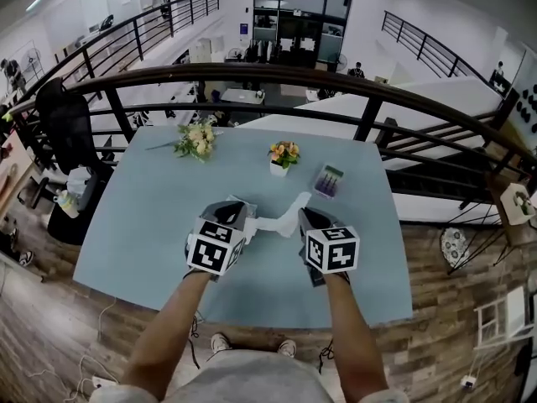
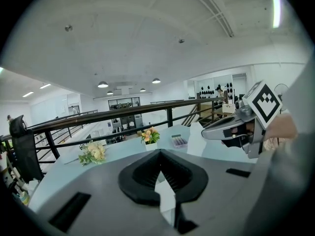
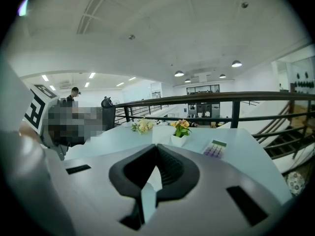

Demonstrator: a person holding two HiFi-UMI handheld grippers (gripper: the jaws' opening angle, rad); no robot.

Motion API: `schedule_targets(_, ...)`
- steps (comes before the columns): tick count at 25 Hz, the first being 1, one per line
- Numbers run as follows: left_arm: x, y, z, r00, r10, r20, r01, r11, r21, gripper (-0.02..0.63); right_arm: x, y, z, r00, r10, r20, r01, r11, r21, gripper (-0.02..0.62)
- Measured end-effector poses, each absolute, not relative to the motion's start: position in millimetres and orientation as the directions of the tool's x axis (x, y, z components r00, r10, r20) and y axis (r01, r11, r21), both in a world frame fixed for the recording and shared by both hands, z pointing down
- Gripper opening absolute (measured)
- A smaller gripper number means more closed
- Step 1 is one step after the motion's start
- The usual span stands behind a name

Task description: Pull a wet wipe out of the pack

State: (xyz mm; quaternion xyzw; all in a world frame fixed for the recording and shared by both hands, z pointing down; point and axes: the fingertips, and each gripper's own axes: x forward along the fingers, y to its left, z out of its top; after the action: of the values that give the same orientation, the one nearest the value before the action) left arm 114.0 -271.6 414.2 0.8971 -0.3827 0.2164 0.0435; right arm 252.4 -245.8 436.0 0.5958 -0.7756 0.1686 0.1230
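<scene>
Both grippers hang side by side above the light blue table (image 1: 151, 225). A white wet wipe (image 1: 278, 220) stretches between them, and its free end stands up past the right jaws (image 3: 162, 132). My right gripper (image 1: 304, 217) is shut on the wipe; a white strip shows between its closed jaws (image 3: 147, 191). My left gripper (image 1: 246, 217) is also shut, with a white edge pinched between its jaws (image 2: 166, 195). That edge looks like the wipe pack (image 1: 238, 203), which the gripper mostly hides. From the left gripper view the right gripper (image 2: 216, 132) sits close on the right, with the wipe (image 2: 197, 139) at its tip.
A loose bouquet (image 1: 197, 138), a small white pot of orange flowers (image 1: 284, 155) and a box with purple contents (image 1: 328, 180) lie farther back on the table. A black railing (image 1: 336, 82) runs behind it. The table's near edge (image 1: 252, 296) is just below the grippers.
</scene>
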Motion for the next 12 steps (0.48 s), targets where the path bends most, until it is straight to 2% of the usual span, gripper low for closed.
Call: schedule_targets(12, 147.6, -274.4, 403.1, 0.646, -0.655, 0.392, -0.679, -0.728, -0.097, -0.006, 299.6, -229.9, 418.9, -0.170, -0.919, 0.357, -0.984, 0.142, -0.104, 0.006)
